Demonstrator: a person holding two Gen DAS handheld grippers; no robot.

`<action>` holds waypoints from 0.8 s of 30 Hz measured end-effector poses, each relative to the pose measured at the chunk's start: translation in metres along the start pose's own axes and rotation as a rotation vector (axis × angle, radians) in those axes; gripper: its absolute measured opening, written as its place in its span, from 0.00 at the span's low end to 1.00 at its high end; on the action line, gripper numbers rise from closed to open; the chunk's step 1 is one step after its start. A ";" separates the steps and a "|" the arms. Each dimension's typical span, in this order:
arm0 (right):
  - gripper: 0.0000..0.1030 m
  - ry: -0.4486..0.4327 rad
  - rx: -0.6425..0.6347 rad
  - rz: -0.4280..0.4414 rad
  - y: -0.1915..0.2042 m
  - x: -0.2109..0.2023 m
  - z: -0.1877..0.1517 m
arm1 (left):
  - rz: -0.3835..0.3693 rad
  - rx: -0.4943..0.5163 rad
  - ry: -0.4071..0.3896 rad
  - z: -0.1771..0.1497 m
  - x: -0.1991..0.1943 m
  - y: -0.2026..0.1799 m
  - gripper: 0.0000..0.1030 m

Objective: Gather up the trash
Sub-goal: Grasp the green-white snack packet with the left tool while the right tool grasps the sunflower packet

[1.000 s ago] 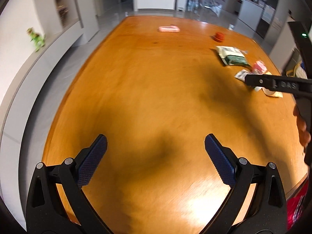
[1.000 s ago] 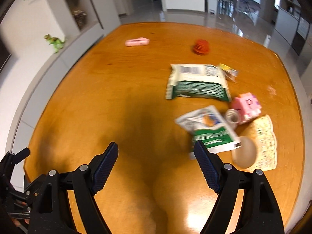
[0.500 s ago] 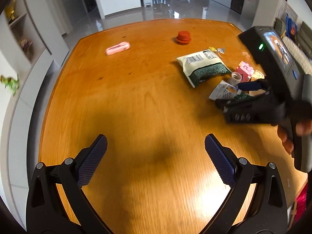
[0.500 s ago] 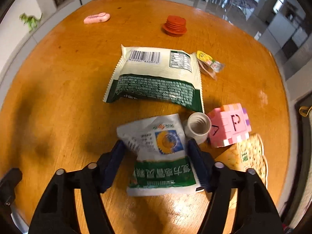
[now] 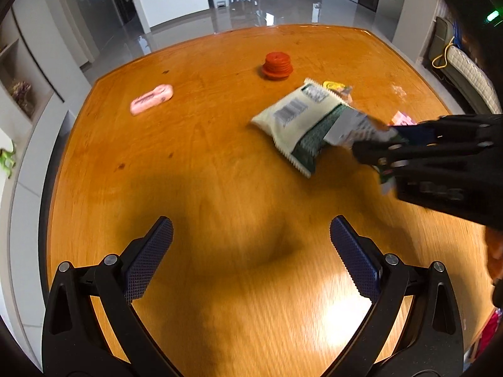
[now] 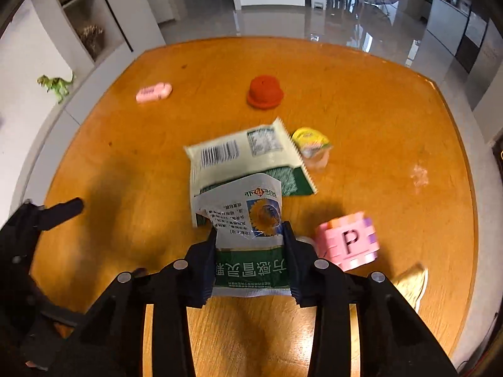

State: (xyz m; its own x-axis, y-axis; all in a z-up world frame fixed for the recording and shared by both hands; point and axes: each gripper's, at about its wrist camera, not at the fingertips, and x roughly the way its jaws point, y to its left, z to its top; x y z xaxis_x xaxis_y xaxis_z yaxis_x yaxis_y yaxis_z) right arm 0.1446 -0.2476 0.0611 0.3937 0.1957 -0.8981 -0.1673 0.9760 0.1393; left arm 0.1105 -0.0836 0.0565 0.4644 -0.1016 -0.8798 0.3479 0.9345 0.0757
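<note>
R gripper (image 6: 250,251) closing on small packet (image 6: 251,238), prob. already pinched, long axis along fingers; L gripper (image 5: 251,251) apart, empty, farther off.

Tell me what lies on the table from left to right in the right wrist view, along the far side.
pink packet → red cap → yellow wrapper.
</note>
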 end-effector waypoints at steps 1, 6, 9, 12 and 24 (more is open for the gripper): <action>0.38 -0.008 0.008 -0.003 -0.002 -0.004 0.004 | 0.000 0.008 -0.001 0.005 0.003 -0.001 0.94; 0.38 -0.019 0.065 -0.018 -0.018 -0.012 0.018 | -0.012 0.091 -0.014 0.042 0.029 -0.013 0.94; 0.38 -0.022 0.088 -0.031 -0.027 -0.011 0.022 | -0.034 0.161 -0.013 0.061 0.049 -0.024 0.94; 0.38 -0.026 0.104 -0.041 -0.034 -0.011 0.024 | -0.065 0.220 -0.009 0.073 0.066 -0.034 0.94; 0.38 -0.037 0.113 -0.029 -0.029 -0.011 0.017 | -0.155 0.104 -0.004 0.062 0.076 -0.021 0.63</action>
State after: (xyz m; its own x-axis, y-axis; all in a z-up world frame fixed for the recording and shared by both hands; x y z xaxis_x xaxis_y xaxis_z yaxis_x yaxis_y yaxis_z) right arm 0.1609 -0.2759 0.0740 0.4307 0.1687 -0.8866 -0.0534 0.9854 0.1616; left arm 0.1890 -0.1317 0.0171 0.4016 -0.2435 -0.8828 0.4981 0.8670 -0.0125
